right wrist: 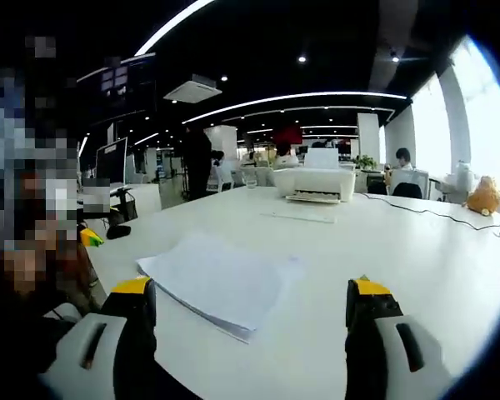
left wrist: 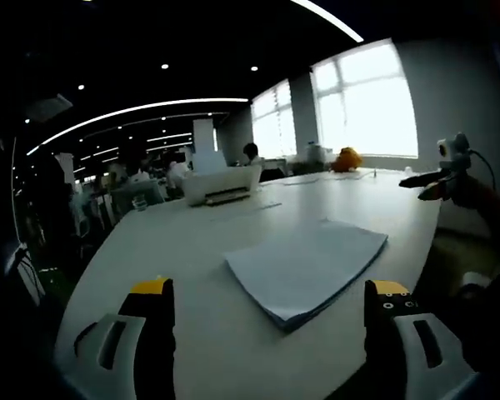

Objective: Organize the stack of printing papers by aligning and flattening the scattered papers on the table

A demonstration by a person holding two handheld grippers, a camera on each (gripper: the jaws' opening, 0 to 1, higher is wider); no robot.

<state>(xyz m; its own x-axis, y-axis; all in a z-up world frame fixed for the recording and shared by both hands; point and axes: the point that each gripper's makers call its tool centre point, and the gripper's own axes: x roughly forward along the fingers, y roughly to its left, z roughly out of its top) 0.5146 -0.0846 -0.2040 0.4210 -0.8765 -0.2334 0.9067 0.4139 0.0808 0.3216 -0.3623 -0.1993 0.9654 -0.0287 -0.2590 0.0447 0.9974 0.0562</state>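
Note:
A stack of white printing paper (left wrist: 304,268) lies flat on the white table (left wrist: 192,250), its sheets slightly fanned at the near corner. My left gripper (left wrist: 271,300) hovers open just short of that corner, touching nothing. In the right gripper view the same paper stack (right wrist: 217,282) lies ahead and to the left. My right gripper (right wrist: 250,307) is open above its near edge, with nothing between the jaws. The other gripper (left wrist: 437,177) reaches into the left gripper view at the far right, and into the right gripper view as the other gripper (right wrist: 100,236) at the left edge.
A white printer (right wrist: 315,183) stands at the far end of the table (right wrist: 417,258), with a loose sheet (right wrist: 300,215) in front of it. A cable (right wrist: 417,208) runs along the right side. An orange toy (right wrist: 484,197) sits by the windows. People sit at desks behind.

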